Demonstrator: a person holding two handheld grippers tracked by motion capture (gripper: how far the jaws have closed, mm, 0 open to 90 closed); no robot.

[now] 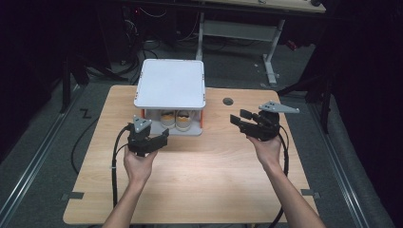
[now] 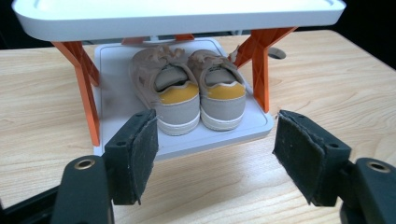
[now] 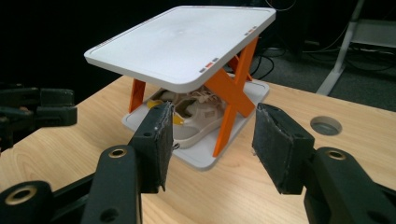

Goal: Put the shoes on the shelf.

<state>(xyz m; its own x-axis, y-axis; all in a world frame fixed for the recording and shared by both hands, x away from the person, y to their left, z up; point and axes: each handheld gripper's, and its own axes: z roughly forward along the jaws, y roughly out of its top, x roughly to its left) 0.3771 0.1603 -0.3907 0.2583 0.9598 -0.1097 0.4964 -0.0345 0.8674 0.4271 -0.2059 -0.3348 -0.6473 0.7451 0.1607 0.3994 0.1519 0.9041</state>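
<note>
Surface: pale wood-grain table [image 1: 199,180] with a round cable hole, dark room, grey carpet. Your left gripper [image 1: 153,141]: jaws spread, empty, before the rack. Centre: white two-tier rack [image 1: 169,83] on orange cross-legs; pair of small shoes [image 2: 189,91], beige canvas with yellow heel tabs, on its lower shelf, heels toward you, long axis running away. Your right gripper [image 1: 240,121]: jaws apart, empty.

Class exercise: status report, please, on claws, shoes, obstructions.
Left claw open, empty. Right claw open, empty. Shoes paired on rack lower shelf. Orange struts flank them.
</note>
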